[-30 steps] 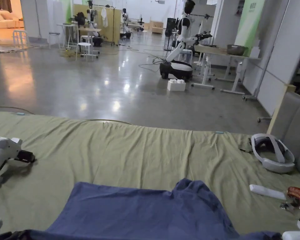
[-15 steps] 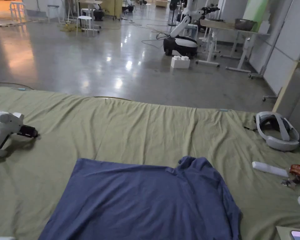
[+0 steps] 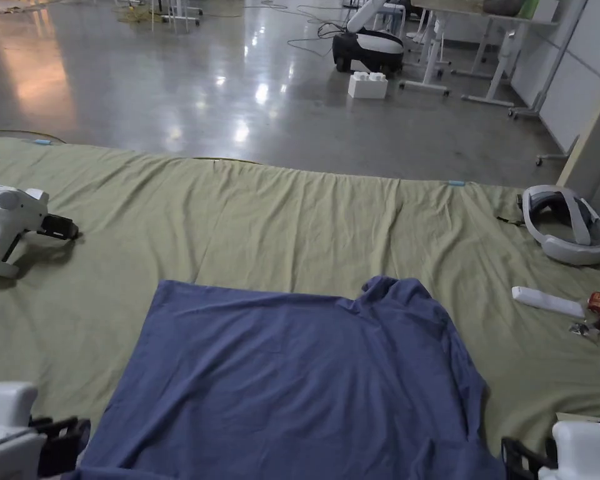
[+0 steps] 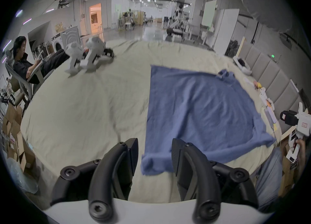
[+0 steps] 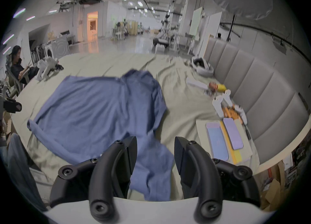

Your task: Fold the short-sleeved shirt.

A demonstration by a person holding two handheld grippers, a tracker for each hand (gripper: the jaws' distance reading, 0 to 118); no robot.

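Shirt (image 3: 299,375), blue and short-sleeved, lies spread on the green sheet (image 3: 280,219), collar end away from the person. Left gripper (image 4: 154,156) hovers at the shirt's near left corner, jaws apart, gripping nothing. Right gripper (image 5: 155,154) hovers above the near right corner, jaws likewise apart. A white headset (image 3: 564,225) rests well right of the shirt.

Head view's bottom edge crops the shirt (image 3: 292,381).
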